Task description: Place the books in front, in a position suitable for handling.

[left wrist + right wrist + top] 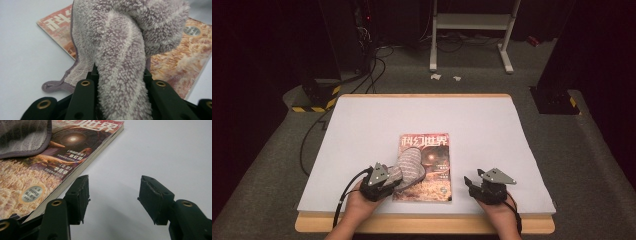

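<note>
A magazine (432, 150) with an orange-red cover lies flat in the middle of the white table (492, 125). A fluffy grey-lilac towel (408, 167) is draped over its left part. My left gripper (384, 182) is shut on the towel's near end at the magazine's lower left corner; in the left gripper view the bunched towel (120, 50) rises between the jaws over the magazine (180, 60). My right gripper (472, 184) rests just right of the magazine, open and holding nothing. The right gripper view has its jaws (113, 195) apart above bare table beside the magazine (50, 170) and the towel's edge (22, 137).
The table's wooden front edge (422, 224) is near the person's forearms. Beyond the table on the floor are cables (362, 75), a black-and-yellow striped base (314, 97) and a white metal stand (472, 30). A dark post base (554, 97) stands at the back right.
</note>
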A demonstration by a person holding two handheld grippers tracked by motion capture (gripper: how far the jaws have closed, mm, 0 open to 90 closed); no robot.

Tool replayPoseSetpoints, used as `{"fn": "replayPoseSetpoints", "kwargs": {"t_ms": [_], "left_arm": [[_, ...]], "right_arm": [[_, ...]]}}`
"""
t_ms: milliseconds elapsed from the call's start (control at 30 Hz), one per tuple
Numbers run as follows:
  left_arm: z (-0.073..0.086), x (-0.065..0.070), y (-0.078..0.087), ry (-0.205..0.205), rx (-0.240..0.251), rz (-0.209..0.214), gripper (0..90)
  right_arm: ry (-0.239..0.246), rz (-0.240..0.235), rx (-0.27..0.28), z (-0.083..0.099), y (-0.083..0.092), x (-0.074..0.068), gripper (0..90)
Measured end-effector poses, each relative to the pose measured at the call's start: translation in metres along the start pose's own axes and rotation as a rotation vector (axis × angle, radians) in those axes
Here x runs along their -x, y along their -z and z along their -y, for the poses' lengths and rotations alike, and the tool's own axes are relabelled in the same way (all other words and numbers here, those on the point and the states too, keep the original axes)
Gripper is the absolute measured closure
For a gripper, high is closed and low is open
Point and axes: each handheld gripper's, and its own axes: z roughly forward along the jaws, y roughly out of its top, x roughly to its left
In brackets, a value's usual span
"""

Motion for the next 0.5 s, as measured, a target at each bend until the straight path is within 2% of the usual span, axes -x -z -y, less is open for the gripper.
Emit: {"fn": "replayPoseSetpoints", "kwargs": {"t_ms": [233, 367, 500], "left_arm": [[0.0, 0.014, -0.01, -0.051, -0.031, 0.015, 68.0], [-0.003, 0.024, -0.015, -0.053, -0.028, 0.04, 68.0], [-0.006, 0.033, -0.02, -0.068, -0.027, 0.047, 67.6]], "right_arm": [[-0.015, 0.0, 0.002, 0.0, 0.001, 0.003, 41.2], [-0.023, 0.004, 0.004, 0.001, 0.002, 0.006, 41.2], [-0.031, 0.01, 0.006, 0.001, 0.003, 0.009, 41.2]]}}
